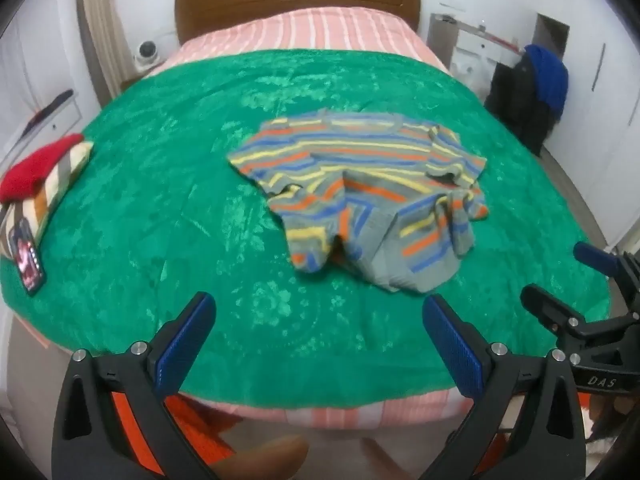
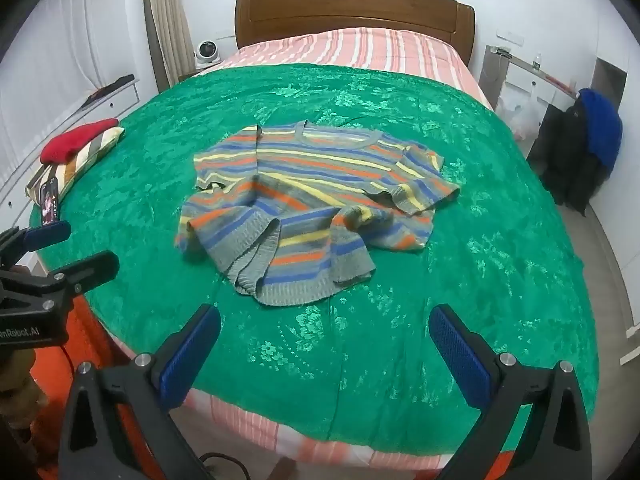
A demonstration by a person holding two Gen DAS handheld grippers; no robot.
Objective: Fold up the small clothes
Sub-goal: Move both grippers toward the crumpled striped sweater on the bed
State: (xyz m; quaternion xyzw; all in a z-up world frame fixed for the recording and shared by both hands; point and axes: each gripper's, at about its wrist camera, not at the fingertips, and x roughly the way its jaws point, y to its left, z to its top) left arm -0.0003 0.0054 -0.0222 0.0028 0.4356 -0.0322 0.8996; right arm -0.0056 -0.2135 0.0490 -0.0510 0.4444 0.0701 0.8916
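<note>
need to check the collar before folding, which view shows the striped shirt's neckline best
The right wrist view: the striped shirt lies nearer centre and sharper, its grey round neckline clearly outlined at the far edge. In the left wrist view the shirt is blurred and the neckline barely stands out.

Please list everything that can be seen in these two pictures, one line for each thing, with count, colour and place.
Striped knitted sweater: one, grey with blue, orange and yellow stripes, rumpled on the middle of the blanket.
Green patterned blanket: one, covering most of the bed.
Pink striped bedsheet: one, beneath the blanket.
Brown wooden headboard: one, far end.
Red folded garment: one, left edge, on a striped cushion.
Smartphone: one, screen lit, left edge.
Blue and black clothes: hanging at right.
Left gripper: black, blue pads, open.
Right gripper: same, open.
</note>
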